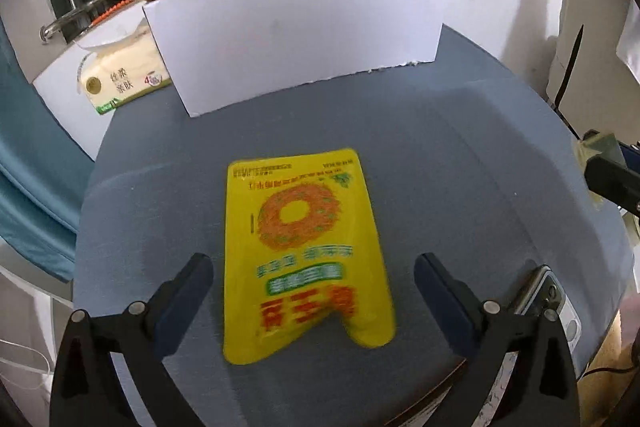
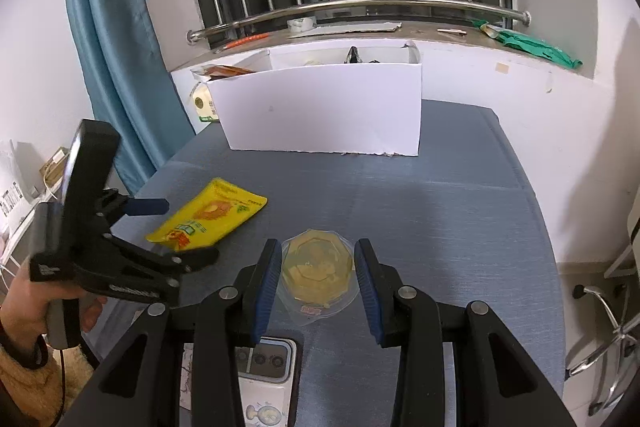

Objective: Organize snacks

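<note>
The left gripper [image 1: 312, 291] is held wide apart over the near end of the yellow pouch [image 1: 304, 251], which lies flat on the blue cloth [image 1: 460, 187] in front of the white box [image 1: 296, 39]. The right gripper [image 2: 316, 283] is parted around the round cake [image 2: 318, 267], right of the pouch and also before the box; contact cannot be told. Each snack would best be pinched near its edge, then lifted clear of the box wall before release. The pouch is glossy, limp film, puckered at its near corner; the cake is sealed in clear, crinkled wrap. A phone [image 2: 266, 367] lies nearest, farthest from the box
</note>
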`<state>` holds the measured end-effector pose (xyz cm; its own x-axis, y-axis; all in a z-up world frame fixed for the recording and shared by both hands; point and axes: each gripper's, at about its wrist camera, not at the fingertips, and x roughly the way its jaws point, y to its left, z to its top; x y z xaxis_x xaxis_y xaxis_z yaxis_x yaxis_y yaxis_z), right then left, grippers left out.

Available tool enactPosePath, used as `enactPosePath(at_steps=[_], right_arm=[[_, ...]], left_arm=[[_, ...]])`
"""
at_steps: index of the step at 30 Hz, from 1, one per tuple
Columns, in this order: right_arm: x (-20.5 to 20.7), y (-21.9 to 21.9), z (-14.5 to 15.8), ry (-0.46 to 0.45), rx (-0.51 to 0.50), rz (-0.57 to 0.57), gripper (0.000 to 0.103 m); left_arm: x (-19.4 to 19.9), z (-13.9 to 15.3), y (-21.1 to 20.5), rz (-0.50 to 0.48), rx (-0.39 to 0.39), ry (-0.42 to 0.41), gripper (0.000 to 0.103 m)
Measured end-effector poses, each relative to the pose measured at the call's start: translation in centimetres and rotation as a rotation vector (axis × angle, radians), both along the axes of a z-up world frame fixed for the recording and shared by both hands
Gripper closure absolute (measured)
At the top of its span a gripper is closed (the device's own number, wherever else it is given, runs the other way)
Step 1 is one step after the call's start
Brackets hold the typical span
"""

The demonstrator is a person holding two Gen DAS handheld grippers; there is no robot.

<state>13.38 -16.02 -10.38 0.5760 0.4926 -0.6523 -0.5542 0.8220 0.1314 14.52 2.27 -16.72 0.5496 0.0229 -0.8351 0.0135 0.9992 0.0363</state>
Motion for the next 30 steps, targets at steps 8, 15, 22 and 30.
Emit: enactPosePath(at_steps=[8,15,22,30], right_arm=[[0.0,0.0,-0.3,0.008,-0.003,0.001,0.062],[-0.1,0.1,-0.5,0.017,0.001,0.002,0.062],[-0.2,0.2,0.0,0.006,0.002,0.011,0.062],[0.0,0.5,2.0,-0.039,0.024,0.014,0.062]], left_arm=[[0.4,-0.3,2.4,0.057,-0.085,0.019,0.008],[-1.5,1.7,3.7,0.034,-0.146,0.005,0.065],[-3.2,6.9,3.1,-0.007,-0.175,-0.138,0.084],[-3.9,11.2,3.1,-0.048,-0.174,-0.220,0.101]])
